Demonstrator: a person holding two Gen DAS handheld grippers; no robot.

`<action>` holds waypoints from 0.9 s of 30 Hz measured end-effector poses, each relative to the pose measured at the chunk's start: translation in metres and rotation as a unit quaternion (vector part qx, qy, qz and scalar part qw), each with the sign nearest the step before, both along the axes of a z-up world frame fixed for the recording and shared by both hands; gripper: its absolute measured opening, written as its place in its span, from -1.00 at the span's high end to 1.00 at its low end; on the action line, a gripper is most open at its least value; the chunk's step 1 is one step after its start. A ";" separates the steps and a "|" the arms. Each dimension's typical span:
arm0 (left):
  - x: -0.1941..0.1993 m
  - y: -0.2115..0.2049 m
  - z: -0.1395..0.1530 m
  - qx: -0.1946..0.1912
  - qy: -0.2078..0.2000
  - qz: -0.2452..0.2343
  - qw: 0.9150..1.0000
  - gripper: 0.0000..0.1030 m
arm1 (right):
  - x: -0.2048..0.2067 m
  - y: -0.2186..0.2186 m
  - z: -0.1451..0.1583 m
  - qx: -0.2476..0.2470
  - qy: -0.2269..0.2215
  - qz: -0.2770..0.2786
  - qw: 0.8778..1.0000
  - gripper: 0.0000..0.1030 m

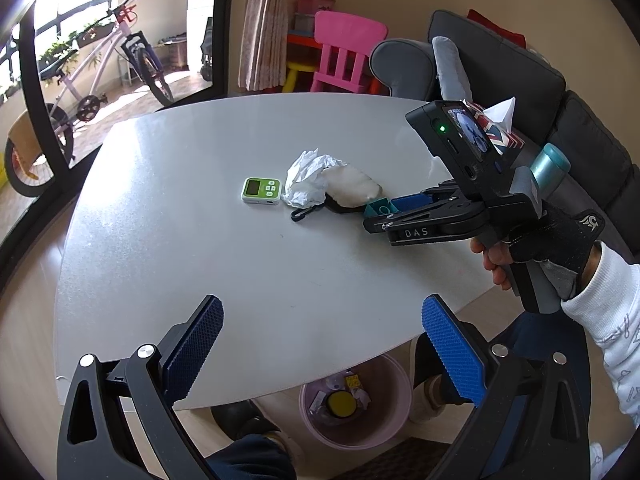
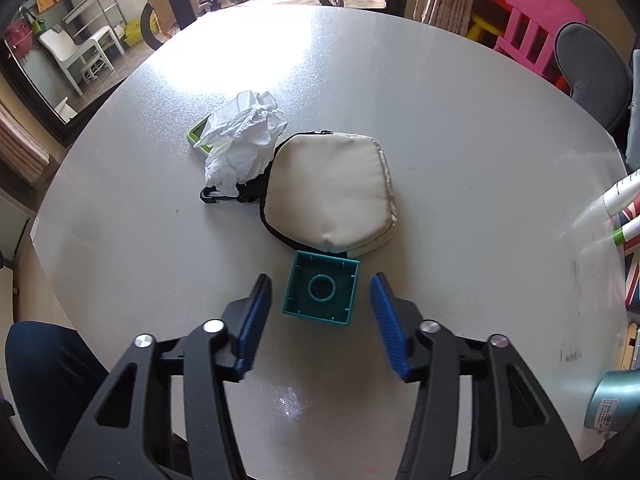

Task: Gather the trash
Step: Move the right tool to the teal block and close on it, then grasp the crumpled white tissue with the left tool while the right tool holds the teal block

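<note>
A teal toy brick (image 2: 322, 289) lies hollow side up on the white table (image 2: 460, 160), between the open fingers of my right gripper (image 2: 320, 304), untouched. It also shows in the left wrist view (image 1: 378, 207) at the right gripper's tips (image 1: 384, 210). A crumpled white tissue (image 2: 240, 136) (image 1: 308, 178) lies beyond it. My left gripper (image 1: 322, 324) is open and empty over the table's near edge. A pink bin (image 1: 356, 404) with trash in it stands on the floor under that edge.
A cream pouch (image 2: 334, 190) with a black clip lies between brick and tissue. A green timer (image 1: 261, 191) sits left of the tissue. A tissue box (image 1: 500, 128), tubes (image 2: 620, 196) and a teal can (image 2: 614, 400) are at the right. Chairs surround the table.
</note>
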State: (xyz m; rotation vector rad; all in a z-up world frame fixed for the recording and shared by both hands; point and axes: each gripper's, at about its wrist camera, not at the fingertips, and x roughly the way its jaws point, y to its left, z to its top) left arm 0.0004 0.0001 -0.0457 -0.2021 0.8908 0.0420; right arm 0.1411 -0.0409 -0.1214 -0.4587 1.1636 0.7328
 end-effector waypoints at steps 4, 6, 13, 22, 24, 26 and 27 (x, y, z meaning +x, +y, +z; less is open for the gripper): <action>0.000 0.000 0.000 0.000 0.000 0.000 1.000 -0.86 | -0.001 -0.002 0.002 0.005 -0.005 0.001 1.000 0.35; 0.001 0.000 0.000 0.000 -0.001 0.000 1.000 -0.86 | -0.001 -0.005 0.004 0.009 -0.007 -0.001 1.000 0.37; 0.010 0.001 0.003 0.003 -0.009 0.000 1.000 -0.86 | -0.007 -0.017 0.018 0.032 -0.014 -0.005 0.999 0.38; 0.029 0.003 0.001 0.008 -0.011 0.003 1.000 -0.86 | -0.019 -0.042 0.041 0.062 -0.035 -0.012 0.997 0.38; 0.035 0.005 -0.001 0.004 -0.009 0.004 1.000 -0.86 | -0.021 -0.048 0.045 0.067 -0.036 -0.013 0.997 0.38; 0.041 0.006 -0.002 0.005 -0.009 0.006 1.000 -0.86 | -0.022 -0.053 0.049 0.071 -0.038 -0.013 0.997 0.38; 0.044 0.007 -0.003 0.005 -0.008 0.006 1.000 -0.86 | -0.023 -0.055 0.051 0.073 -0.038 -0.014 0.996 0.38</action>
